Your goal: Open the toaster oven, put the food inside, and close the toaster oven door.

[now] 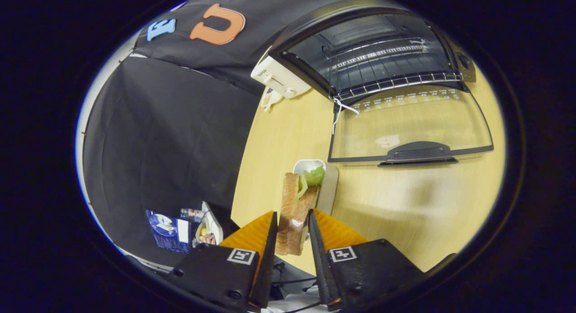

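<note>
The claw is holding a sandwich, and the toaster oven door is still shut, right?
Not quite. The gripper view shows the claw holding the sandwich, but the toaster oven door is already open, folded down flat on the wooden table, with the wire rack showing inside.

Glossy glass toaster oven door (407,124), metal wire rack (387,81), smooth pale wood table (405,209), matt black cloth wall (166,137)

A sandwich (293,214) of brown toasted bread with green lettuce stands on edge, clamped between both fingers of the hand-held gripper (291,227). Well beyond it on the wooden table (405,205) sits a black toaster oven (373,52), its glass door (409,124) folded down flat, wire rack (396,81) showing inside.
</note>
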{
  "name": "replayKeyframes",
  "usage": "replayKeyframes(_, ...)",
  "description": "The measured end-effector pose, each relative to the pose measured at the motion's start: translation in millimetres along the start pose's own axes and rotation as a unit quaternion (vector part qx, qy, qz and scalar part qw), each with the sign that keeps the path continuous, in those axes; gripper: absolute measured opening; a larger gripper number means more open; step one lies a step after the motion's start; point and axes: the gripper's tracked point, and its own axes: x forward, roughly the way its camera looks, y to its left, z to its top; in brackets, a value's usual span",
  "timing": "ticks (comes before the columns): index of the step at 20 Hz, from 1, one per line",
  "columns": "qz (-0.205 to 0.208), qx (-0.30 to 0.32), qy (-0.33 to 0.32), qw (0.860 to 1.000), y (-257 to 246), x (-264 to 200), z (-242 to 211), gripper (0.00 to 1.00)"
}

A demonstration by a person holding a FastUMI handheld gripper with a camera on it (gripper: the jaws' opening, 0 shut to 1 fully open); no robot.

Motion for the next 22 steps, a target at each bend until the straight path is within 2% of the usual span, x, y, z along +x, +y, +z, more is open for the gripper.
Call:
replayKeyframes(16, 0.006, 0.03, 0.03, 0.999, -13.1, 12.2, -10.2, 0.45)
replayKeyframes(20, 0.01, 0.019, 0.013, 1.0, -8.5, 5.6, -8.1, 0.37)
replayKeyframes(22, 0.028, 0.015, 0.001, 0.999, -0.3, -2.3, -4.8, 0.36)
